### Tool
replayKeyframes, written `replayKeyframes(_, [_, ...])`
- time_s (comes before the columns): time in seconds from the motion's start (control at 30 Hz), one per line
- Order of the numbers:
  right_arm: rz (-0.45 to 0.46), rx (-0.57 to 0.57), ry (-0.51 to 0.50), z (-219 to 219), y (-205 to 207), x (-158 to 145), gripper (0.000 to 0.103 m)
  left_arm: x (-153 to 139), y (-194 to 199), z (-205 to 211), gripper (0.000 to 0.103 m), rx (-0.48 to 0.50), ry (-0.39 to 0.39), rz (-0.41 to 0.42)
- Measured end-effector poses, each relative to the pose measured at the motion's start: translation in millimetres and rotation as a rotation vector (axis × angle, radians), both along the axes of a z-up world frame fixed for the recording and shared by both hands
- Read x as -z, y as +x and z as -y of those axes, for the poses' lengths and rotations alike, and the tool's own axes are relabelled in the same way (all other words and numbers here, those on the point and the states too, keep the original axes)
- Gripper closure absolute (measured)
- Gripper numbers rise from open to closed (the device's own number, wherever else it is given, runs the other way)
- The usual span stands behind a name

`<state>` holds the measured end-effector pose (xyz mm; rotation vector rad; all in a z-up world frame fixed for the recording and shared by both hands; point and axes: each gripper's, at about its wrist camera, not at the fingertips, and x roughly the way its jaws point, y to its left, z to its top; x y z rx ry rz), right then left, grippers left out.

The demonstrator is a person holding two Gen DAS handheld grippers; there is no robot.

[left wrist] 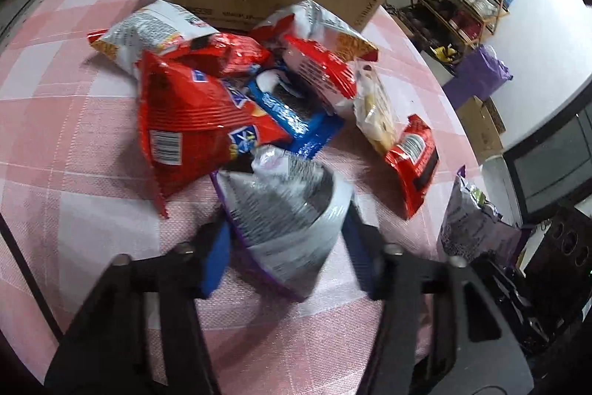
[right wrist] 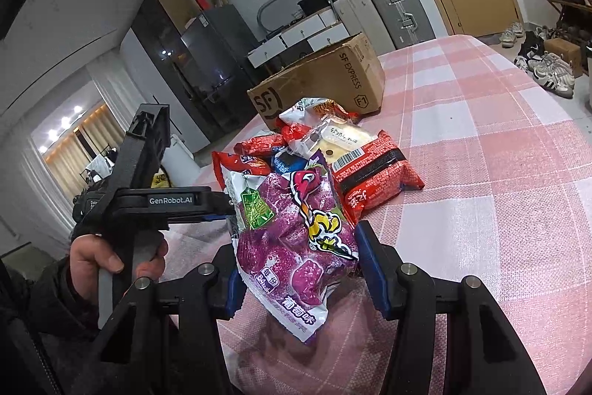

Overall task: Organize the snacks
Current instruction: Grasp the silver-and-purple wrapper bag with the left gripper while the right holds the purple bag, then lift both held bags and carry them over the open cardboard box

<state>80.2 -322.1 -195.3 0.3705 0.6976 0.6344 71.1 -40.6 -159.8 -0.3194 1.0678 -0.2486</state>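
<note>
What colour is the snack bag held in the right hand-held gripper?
Purple snack bag, with white edges and a cartoon logo; clearest in the right wrist view.

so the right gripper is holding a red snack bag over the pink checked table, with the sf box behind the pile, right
Not quite: the right gripper holds a purple bag, not a red one, as the right wrist view shows. The rest stands: it is over the pink checked table, with the SF box behind the pile.
</note>
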Motion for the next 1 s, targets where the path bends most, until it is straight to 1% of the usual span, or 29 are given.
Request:
replayKeyframes(0.07, [0.001,-0.003,0.005,0,0,0,0.049,0,1,2,0.059,0.016,-0.028,0.012])
replayKeyframes(0.33, [0.005,-0.007,0.021,2,1,2,0.049,-8,-6,18,0.059,0.059,0.007,0.045])
replayKeyframes(0.43, [0.009,-0.005,0.022,3,2,2,0.049,-16,-9,25,0.059,0.062,0.015,0.068])
replayKeyframes(0.57, [0.026,-0.003,0.016,2,-2,-1,0.049,-30,-17,23,0.059,0.062,0.023,0.105])
replayKeyframes(0.73, [0.047,0.0,-0.007,-3,-6,-10,0.049,-53,-29,11,0.059,0.058,0.025,0.167])
replayKeyframes(0.87, [0.073,-0.008,-0.024,-9,-7,-23,0.049,-74,-35,-13,0.059,0.043,0.031,0.216])
replayKeyframes(1.0, [0.105,-0.019,-0.051,-21,1,-46,0.049,-94,-37,-32,0.059,0.026,0.043,0.262])
